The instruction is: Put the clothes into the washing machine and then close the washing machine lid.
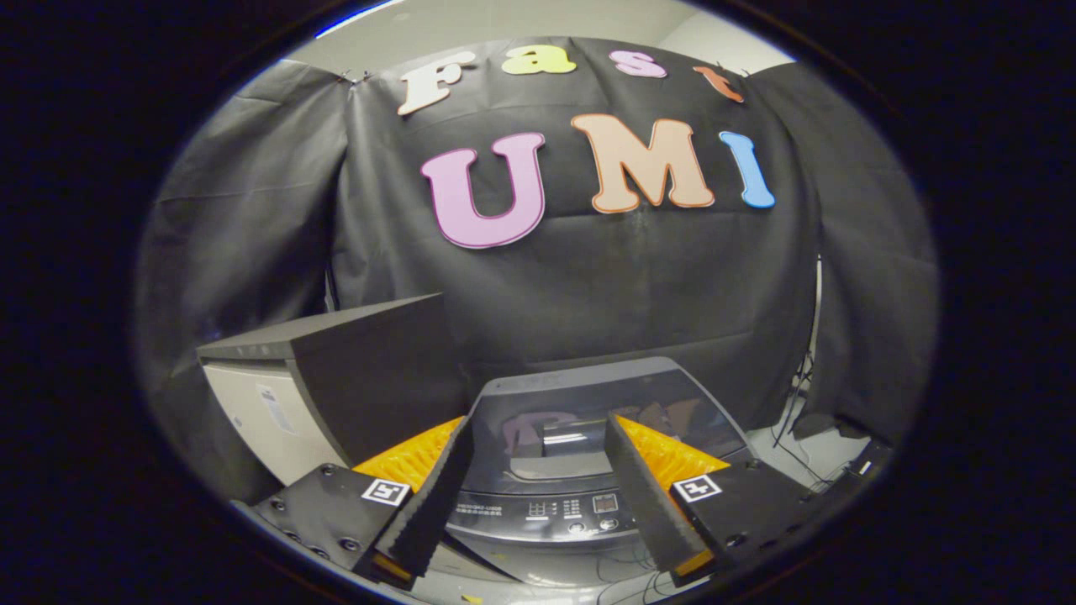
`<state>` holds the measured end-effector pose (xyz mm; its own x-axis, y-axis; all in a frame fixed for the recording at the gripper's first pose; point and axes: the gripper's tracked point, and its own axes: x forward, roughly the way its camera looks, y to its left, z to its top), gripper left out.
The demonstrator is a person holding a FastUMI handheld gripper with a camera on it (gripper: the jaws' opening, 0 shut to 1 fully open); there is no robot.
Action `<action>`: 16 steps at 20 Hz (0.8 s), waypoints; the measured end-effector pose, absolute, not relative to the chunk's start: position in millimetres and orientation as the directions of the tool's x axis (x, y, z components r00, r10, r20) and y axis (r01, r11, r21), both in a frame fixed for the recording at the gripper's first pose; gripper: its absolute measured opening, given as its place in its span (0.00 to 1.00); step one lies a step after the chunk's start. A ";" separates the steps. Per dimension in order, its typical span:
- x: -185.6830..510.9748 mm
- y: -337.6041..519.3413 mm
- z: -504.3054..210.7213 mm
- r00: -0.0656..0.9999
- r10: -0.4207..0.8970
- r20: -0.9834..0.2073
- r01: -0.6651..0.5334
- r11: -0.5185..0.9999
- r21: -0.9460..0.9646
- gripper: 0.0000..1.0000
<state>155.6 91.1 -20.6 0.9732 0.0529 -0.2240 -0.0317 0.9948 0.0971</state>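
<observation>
A grey top-loading washing machine (pixel 580 395) stands just ahead of and below my fingers, its dark glass lid (pixel 588 420) lying flat and shut. Its control panel (pixel 546 511) with buttons and a small display runs along the near edge, between my fingers. My gripper (pixel 535 433) hovers above the lid, open, with nothing between its fingers. No clothes are visible on or around the machine.
A second appliance (pixel 336 378), white-bodied with a dark top, stands close to the left of the washer. Black cloth hangs behind both. Cables (pixel 799 412) trail on the pale floor to the right of the washer.
</observation>
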 end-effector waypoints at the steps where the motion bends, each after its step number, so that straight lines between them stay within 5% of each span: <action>1: 156.5 89.5 -21.2 0.973 0.059 -0.225 -0.038 0.995 0.097 0.98; 7: 157.2 87.9 -27.1 0.972 0.069 -0.225 -0.047 0.994 0.102 0.98; 16: 129.6 90.2 32.0 0.991 0.117 -0.058 -0.113 0.991 0.077 0.98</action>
